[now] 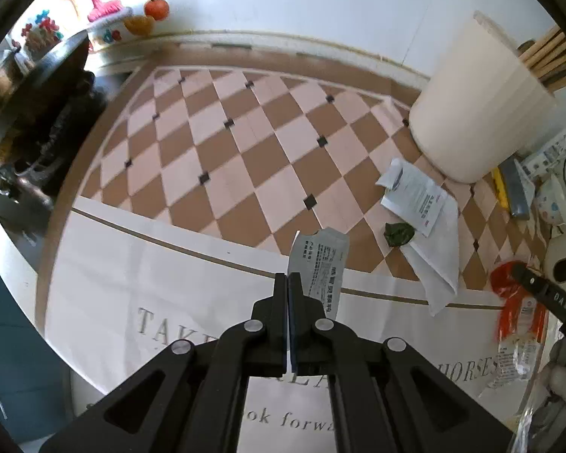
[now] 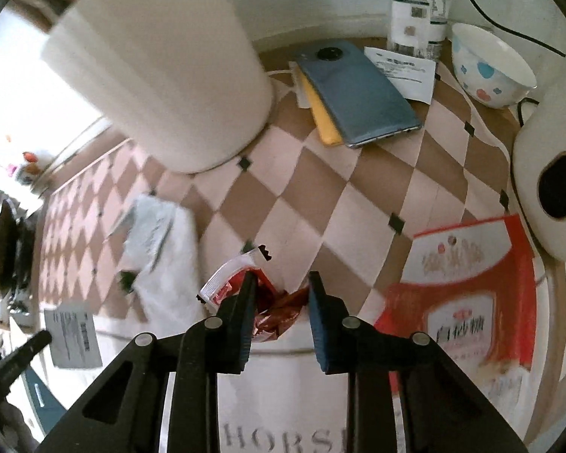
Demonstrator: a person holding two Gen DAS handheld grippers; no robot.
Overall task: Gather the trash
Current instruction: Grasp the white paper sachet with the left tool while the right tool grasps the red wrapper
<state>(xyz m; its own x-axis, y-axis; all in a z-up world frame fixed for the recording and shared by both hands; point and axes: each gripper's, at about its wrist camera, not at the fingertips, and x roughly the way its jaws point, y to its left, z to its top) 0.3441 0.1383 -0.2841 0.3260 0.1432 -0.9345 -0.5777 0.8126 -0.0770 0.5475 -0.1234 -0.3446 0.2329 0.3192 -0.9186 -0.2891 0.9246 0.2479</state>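
Observation:
My left gripper [image 1: 287, 277] is shut on a grey printed sachet [image 1: 322, 268] and holds it above the checkered tablecloth; the sachet also shows in the right wrist view [image 2: 73, 334]. My right gripper [image 2: 281, 283] is open, its fingers on either side of a crumpled red and white wrapper [image 2: 256, 298] on the cloth. A white tissue [image 1: 436, 260] with a printed packet [image 1: 415, 192] and a green scrap [image 1: 398, 233] lies further right.
A white paper roll [image 2: 162, 64] stands at the back. A blue phone [image 2: 352, 94] on a yellow item, a spotted bowl [image 2: 490, 66], a red sugar bag [image 2: 468, 294] and a white appliance [image 2: 547, 173] are on the right.

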